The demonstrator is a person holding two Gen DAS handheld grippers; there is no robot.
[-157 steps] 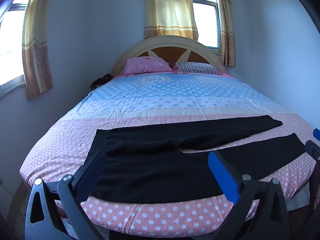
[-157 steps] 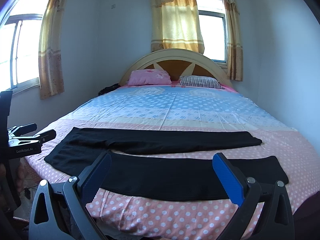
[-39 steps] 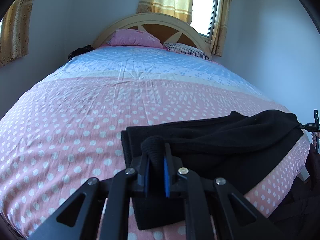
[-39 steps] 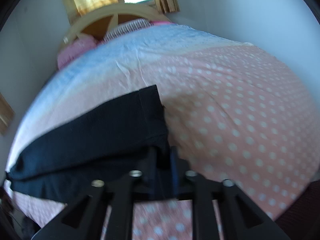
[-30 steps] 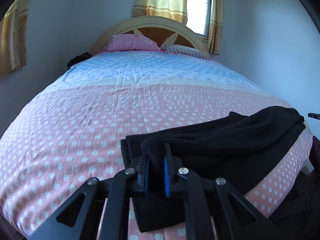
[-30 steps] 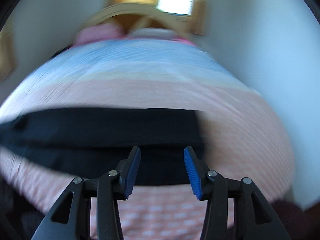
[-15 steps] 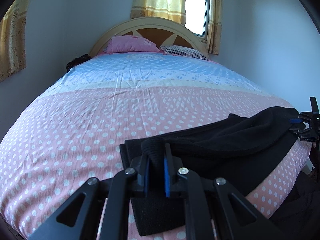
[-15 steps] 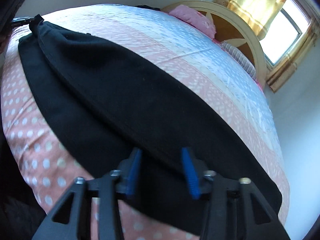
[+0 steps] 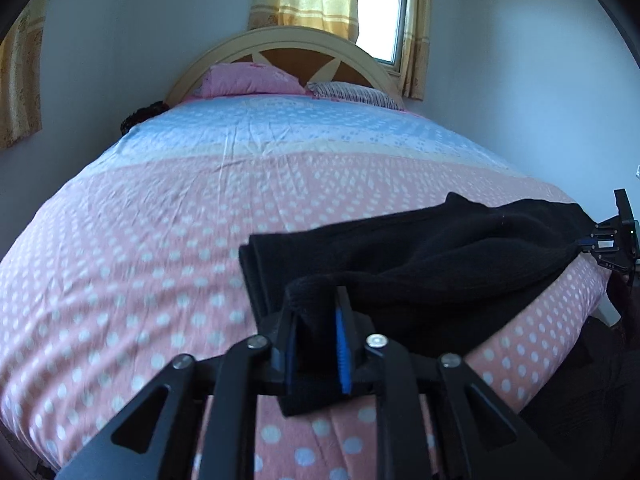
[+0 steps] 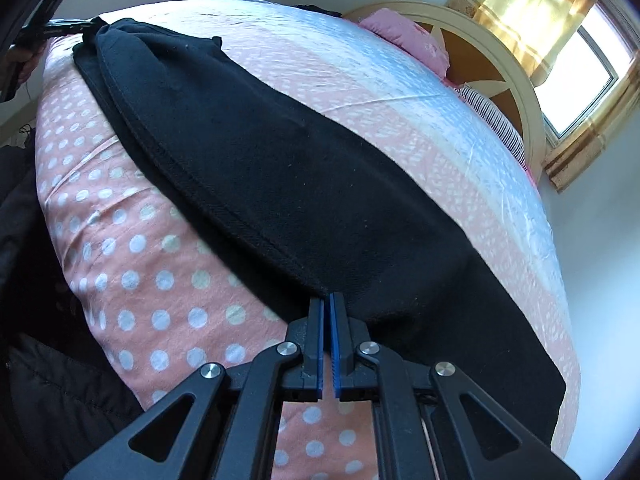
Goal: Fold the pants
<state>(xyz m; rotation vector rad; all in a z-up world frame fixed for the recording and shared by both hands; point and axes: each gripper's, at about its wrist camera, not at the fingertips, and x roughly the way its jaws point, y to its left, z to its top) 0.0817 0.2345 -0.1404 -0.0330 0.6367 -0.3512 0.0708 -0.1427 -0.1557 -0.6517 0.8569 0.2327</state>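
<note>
Black pants lie across the foot of a polka-dot bed, one leg laid over the other, as a person works them with a handheld gripper at each end. The left gripper is clamped on a bunched wad of cloth at the waist end, blue pads pressed into the fabric. The right gripper has its pads drawn together at the hem end, right on the stitched edge of the upper leg; the cloth appears pinched between them, though only a thin edge enters the gap.

The step in hand looks to be squaring the doubled legs before a crosswise fold. Doing it well likely means keeping even tension between both ends, lifting only slightly so the lower leg is not dragged off line, and checking that the right gripper holds both layers rather than one hem. The upper leg sits skewed over the lower, so its edges need matching first.

The pants lie close to the mattress edge, and dark cloth hangs beyond it below; a careless pull could slide them off. A pink pillow and a striped pillow rest at the headboard, well apart, with curtained windows behind. Nothing on the bed blocks the fold.
</note>
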